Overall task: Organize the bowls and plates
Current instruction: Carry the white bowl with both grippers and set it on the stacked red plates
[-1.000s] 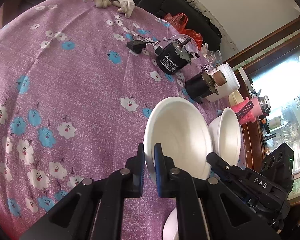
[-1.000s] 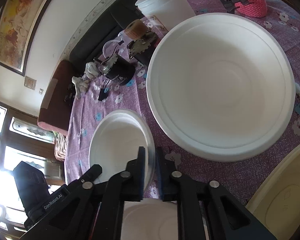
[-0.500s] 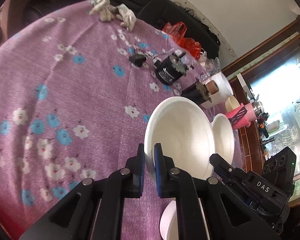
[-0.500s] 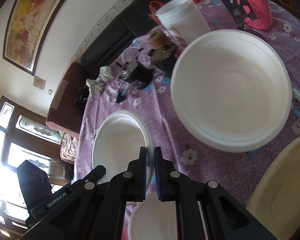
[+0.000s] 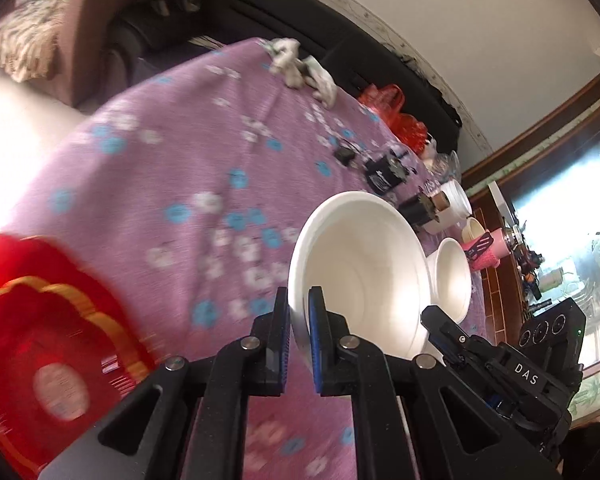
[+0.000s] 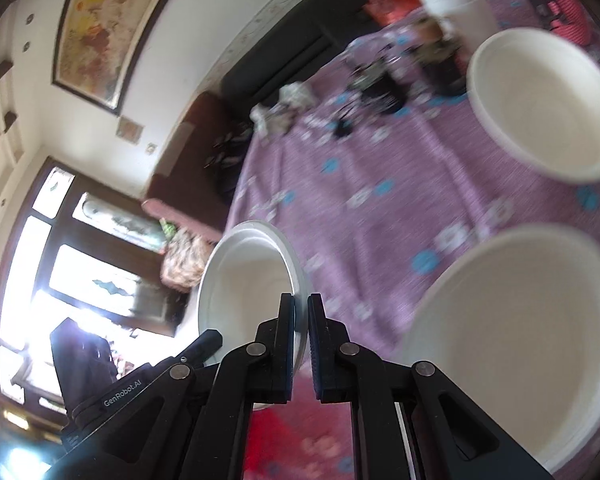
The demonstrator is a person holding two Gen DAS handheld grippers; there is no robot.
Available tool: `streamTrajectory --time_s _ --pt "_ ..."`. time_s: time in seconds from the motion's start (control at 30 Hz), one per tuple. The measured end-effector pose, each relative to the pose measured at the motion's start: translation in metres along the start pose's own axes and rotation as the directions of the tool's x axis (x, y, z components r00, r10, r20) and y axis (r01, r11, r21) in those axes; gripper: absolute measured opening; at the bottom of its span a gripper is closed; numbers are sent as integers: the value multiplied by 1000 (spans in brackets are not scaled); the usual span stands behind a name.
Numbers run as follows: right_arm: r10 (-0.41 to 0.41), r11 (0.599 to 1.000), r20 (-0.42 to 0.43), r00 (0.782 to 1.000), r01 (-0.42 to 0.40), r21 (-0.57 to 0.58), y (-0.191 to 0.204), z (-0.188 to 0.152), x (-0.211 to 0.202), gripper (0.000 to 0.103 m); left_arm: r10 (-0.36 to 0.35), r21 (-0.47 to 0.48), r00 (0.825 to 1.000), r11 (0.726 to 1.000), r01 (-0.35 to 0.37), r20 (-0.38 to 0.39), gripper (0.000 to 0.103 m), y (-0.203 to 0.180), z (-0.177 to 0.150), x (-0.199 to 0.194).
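Note:
Both grippers pinch the rim of the same white bowl (image 5: 364, 264) and hold it tilted above the purple flowered tablecloth (image 5: 172, 168). My left gripper (image 5: 299, 312) is shut on its near rim. My right gripper (image 6: 301, 316) is shut on the rim too, and the bowl (image 6: 244, 280) shows to its left. A second white bowl (image 5: 454, 276) stands on the cloth behind; in the right wrist view it (image 6: 548, 104) is at the upper right. A large white bowl (image 6: 516, 328) lies low at the right.
A red flower-patterned dish (image 5: 48, 352) lies at the lower left. Black gadgets (image 5: 384, 172), a white tub (image 5: 454, 200), a pink cup (image 5: 490, 248), white gloves (image 5: 300, 68) and a red bag (image 5: 396, 116) crowd the far side. A dark sofa (image 5: 300, 28) stands behind the table.
Both grippers have risen and pulled back with the bowl. The table looks farther away, the red dish came into view at the left, and the large white bowl now shows low at the right.

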State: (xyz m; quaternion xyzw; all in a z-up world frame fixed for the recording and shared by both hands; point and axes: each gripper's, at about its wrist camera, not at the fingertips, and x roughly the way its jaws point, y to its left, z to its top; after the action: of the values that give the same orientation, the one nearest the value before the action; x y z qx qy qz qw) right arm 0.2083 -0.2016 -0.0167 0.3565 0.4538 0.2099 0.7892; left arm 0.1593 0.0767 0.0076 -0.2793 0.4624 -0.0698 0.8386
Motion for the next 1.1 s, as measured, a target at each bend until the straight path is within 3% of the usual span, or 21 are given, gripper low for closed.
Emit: streamTrajectory --time_s 0.2,0.47,0.73,1.1 --pt "75 994 -56 996 -79 -74 48 -54 11 9 92 -1 994 996 -92 58 9 45 -26 -67" --pt "52 986 -172 984 -78 -147 87 -117 51 9 171 -57 983 984 -168 66 9 103 -54 -105" --pt "-15 984 -236 972 -27 -173 95 -145 94 9 200 -112 980 974 -198 4 9 148 -67 -104" --pt "-65 981 -236 970 19 -192 98 -154 112 9 246 -122 969 963 -240 32 9 165 -71 -114"
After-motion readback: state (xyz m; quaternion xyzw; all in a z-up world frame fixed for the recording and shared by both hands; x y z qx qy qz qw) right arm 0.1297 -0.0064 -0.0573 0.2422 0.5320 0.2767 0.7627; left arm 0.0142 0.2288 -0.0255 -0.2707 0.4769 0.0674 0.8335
